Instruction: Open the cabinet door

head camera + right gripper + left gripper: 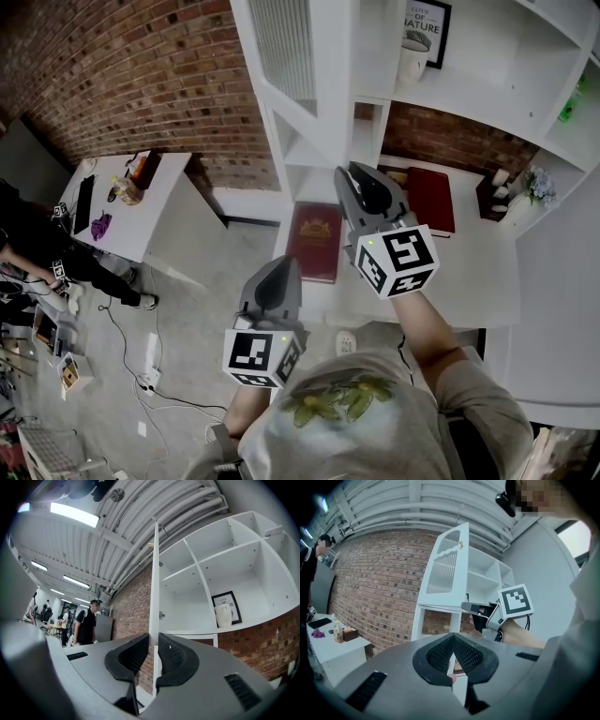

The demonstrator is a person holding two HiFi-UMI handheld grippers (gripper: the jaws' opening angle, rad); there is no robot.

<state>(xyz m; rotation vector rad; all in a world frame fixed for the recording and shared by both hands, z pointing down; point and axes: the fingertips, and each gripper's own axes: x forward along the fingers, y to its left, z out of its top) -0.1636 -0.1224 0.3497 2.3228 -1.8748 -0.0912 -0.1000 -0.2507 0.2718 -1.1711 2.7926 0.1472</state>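
The white cabinet door (pixel 286 47) with a slatted panel stands swung out from the shelf unit (pixel 487 84). My right gripper (pixel 345 178) is at the door's lower free corner. In the right gripper view the door (pixel 153 583) shows edge-on, running down between the pads, and the right gripper (pixel 153 641) is shut on that edge. From the left gripper view the door (pixel 445 569) shows its face, with the right gripper (pixel 465 606) at its bottom corner. My left gripper (pixel 274 267) hangs lower and nearer me, apart from the cabinet; the left gripper (pixel 453 637) is shut and holds nothing.
Two red books (pixel 315 239) (pixel 431 197) lie on the cabinet's counter. A mug (pixel 411 56) and a framed print (pixel 429 28) stand on a shelf. A white table (pixel 122 225) with clutter is at the left, a person (pixel 37 253) beside it. Cables (pixel 141 375) trail on the floor.
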